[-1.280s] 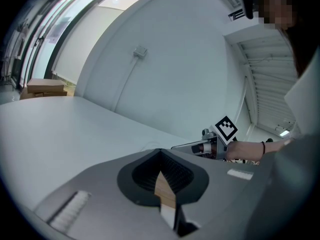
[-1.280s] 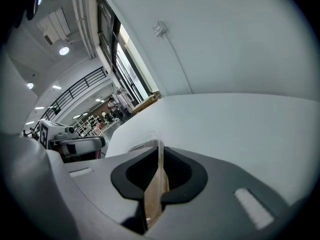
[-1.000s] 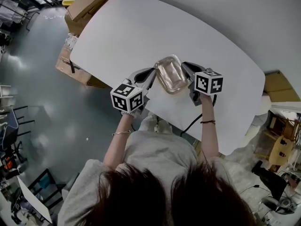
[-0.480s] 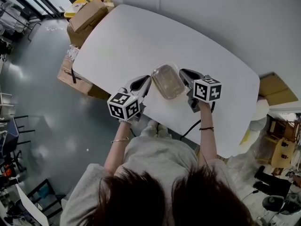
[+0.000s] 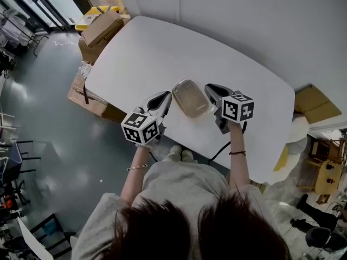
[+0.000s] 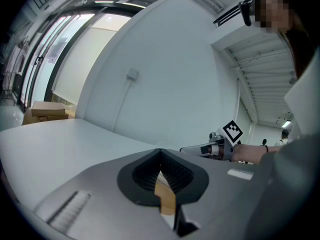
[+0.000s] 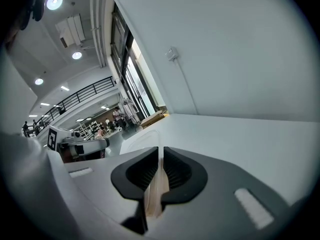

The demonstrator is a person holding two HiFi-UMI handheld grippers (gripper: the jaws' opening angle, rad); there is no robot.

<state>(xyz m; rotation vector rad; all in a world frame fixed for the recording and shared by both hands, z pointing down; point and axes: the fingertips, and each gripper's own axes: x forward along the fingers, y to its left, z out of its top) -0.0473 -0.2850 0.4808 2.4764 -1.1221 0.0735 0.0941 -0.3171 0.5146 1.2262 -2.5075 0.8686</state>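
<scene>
Left gripper [image 5: 162, 99] and right gripper [image 5: 210, 91], clamped on the clear rectangular plastic tub [image 5: 191, 97] at its 9 and 3 o'clock rims, have raised it higher above the white table [image 5: 146, 53].

Head view: high over the person [image 5: 179, 199], steeply down and far off. It takes in the whole table [image 5: 146, 53], floor [image 5: 49, 145], boxes [image 5: 100, 28], left gripper [image 5: 162, 98], right gripper [image 5: 211, 91] and the container [image 5: 191, 97] between them.

Left gripper view: sits low on that gripper, very near its jaws. It looks along them over the tabletop to the wall [image 6: 165, 69].

Right gripper view: same mount, facing wall and windows [image 7: 130, 79].

Each gripper view catches the other gripper at its inner edge. All three views share the table and the container, whose rim is clamped right at each lens. Both gripper views share the wall socket [image 6: 132, 74].
</scene>
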